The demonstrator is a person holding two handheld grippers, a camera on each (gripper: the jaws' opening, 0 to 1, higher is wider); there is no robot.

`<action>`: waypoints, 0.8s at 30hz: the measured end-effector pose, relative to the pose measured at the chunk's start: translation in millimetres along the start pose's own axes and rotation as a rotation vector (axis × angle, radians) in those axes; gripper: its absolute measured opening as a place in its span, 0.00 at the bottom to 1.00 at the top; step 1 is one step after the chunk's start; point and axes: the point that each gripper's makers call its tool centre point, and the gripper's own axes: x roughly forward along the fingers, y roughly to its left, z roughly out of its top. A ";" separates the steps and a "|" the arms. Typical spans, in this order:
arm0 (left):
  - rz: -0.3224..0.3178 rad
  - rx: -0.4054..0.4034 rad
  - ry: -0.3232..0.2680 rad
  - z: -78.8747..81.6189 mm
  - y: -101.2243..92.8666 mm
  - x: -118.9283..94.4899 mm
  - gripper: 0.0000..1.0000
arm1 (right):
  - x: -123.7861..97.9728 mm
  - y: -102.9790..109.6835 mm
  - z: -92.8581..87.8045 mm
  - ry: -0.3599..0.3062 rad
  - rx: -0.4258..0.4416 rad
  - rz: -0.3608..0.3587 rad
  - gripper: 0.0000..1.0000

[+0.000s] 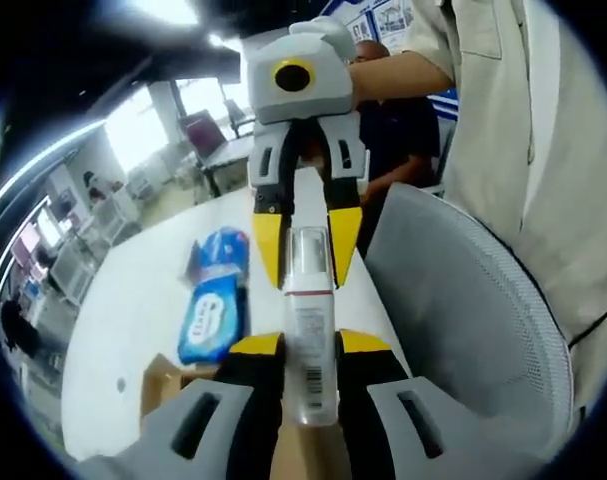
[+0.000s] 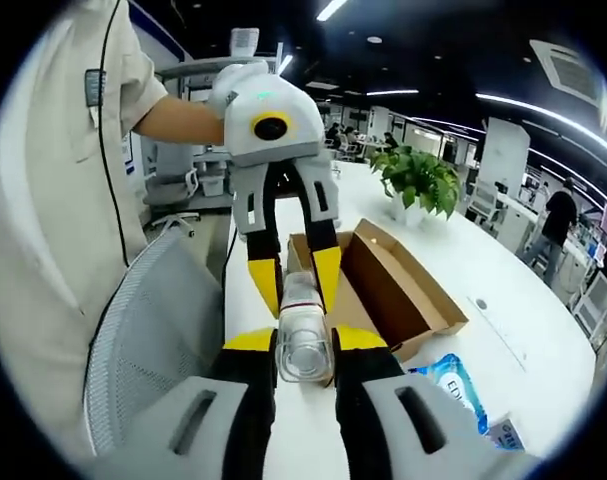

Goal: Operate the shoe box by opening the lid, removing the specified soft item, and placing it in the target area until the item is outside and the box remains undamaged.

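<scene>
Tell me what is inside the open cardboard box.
The cardboard box shows bare brown walls and floor. Its near left part is hidden behind the left gripper and the clear bottle.

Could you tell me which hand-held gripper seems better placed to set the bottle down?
Probably left: the bottle sits deep between the jaws of the left hand-held gripper, while the right hand-held gripper holds only its far end.

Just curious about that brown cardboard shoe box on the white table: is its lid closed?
No, the brown cardboard shoe box lies open on the white table, its bare inside showing.
</scene>
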 end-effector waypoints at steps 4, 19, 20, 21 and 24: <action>0.006 0.003 -0.008 0.2 1.3 2.3 0.17 | -1.1 -0.8 3.1 -0.011 -0.012 -0.008 0.18; 0.015 0.004 -0.013 -3.8 2.8 8.8 0.18 | 1.1 -2.1 1.9 0.024 -0.037 -0.007 0.17; 0.016 0.003 -0.014 -3.9 3.0 8.9 0.18 | 1.2 -2.7 1.9 0.025 -0.036 -0.007 0.17; 0.017 0.001 -0.015 -3.9 3.4 8.9 0.18 | 1.0 -3.1 1.8 0.026 -0.033 -0.006 0.17; 0.020 0.000 -0.019 -3.8 4.8 9.3 0.18 | 0.6 -4.8 1.5 0.030 -0.035 -0.005 0.17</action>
